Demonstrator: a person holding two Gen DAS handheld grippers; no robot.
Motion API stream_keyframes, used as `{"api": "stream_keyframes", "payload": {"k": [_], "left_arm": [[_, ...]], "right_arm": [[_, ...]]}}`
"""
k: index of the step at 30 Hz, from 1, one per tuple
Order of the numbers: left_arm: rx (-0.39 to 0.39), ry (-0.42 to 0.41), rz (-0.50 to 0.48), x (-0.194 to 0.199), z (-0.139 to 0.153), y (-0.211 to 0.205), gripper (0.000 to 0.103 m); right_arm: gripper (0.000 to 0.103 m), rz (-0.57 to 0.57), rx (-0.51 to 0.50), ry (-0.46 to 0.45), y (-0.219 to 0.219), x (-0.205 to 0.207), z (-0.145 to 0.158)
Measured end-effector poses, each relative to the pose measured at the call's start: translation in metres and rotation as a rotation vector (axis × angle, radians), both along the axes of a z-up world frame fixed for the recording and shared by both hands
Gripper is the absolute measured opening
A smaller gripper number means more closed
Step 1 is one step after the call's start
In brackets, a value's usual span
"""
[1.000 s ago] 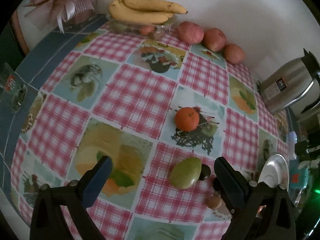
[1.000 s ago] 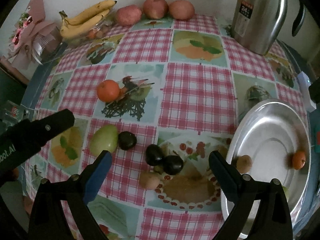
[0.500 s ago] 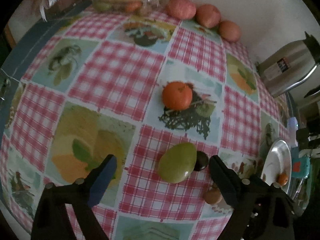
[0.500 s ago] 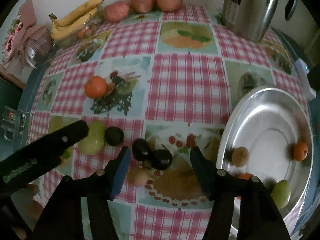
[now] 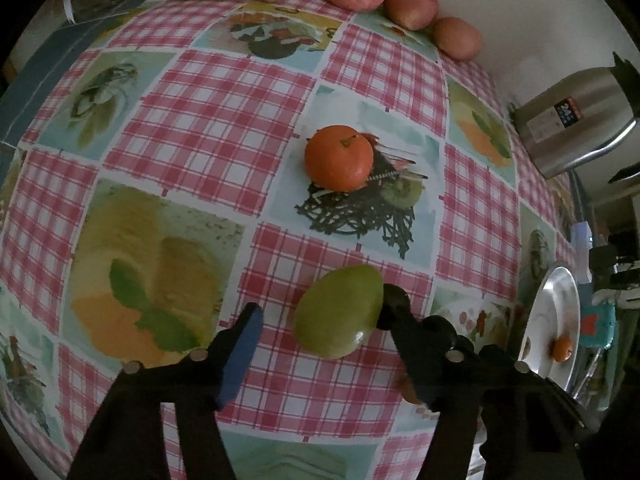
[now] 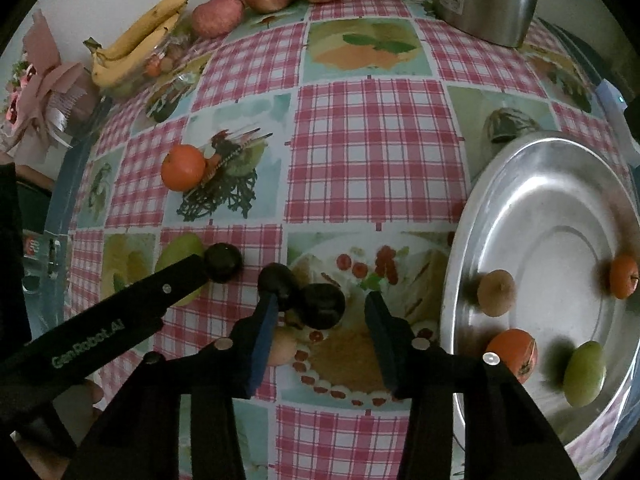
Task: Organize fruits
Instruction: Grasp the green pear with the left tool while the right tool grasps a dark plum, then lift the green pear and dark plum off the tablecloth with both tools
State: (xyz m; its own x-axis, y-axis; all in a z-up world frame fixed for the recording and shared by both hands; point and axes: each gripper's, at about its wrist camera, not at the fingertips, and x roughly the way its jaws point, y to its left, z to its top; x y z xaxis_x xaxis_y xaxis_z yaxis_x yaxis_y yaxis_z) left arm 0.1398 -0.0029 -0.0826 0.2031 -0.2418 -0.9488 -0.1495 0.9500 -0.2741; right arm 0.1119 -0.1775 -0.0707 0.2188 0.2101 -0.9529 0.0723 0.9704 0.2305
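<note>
Though plums (image 6: 322, 306) close, bare tablecloth (image 6: 372, 152) beyond.

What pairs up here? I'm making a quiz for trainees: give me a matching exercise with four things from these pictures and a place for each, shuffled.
Things:
1. green mango
2. dark plum
3. bananas
4. brown kiwi

Places:
A. in the metal tray
B. between the fingers of the left gripper
C. on the glass bowl by the wall
D. between the fingers of the right gripper

Pairs: 1-B, 2-D, 3-C, 4-A
</note>
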Motion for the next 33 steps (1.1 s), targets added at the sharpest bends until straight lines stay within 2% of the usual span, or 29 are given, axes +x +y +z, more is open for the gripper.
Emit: {"api": "stream_keyframes", "payload": {"k": [6,9,15,26,27,29,33], "left_arm": [[-0.029,0.003,0.0,0.002,-0.002,-0.002,0.048],[-0.028,-0.004,0.014,0.002,-0.001,0.0,0.048],[-0.026,-0.023,0.05,0.001,0.004,0.01,0.046],[-0.032,-0.048,0.049,0.0,0.011,0.013,0.042],[-0.032,-0.051,0.05,0.0,0.012,0.012,0.042],[-0.034,-0.056,0.051,0.0,0.013,0.012,0.042],[-0.037,-0.06,0.047,0.0,0.015,0.011,0.042]], "right_arm": [[0.041,0.002,0.013,-0.022,-0.002,-0.002,0.009],[0.037,0.005,0.019,-0.008,-0.002,-0.002,0.005],[0.037,0.019,0.026,-0.001,-0.002,-0.002,0.002],[0.034,0.022,0.066,-0.001,0.0,0.0,-0.003],[0.033,0.021,0.073,-0.001,-0.001,0.0,-0.003],[0.024,0.014,0.066,0.001,-0.003,-0.001,-0.003],[0.023,-0.003,0.087,0.005,-0.009,-0.002,-0.004]]}}
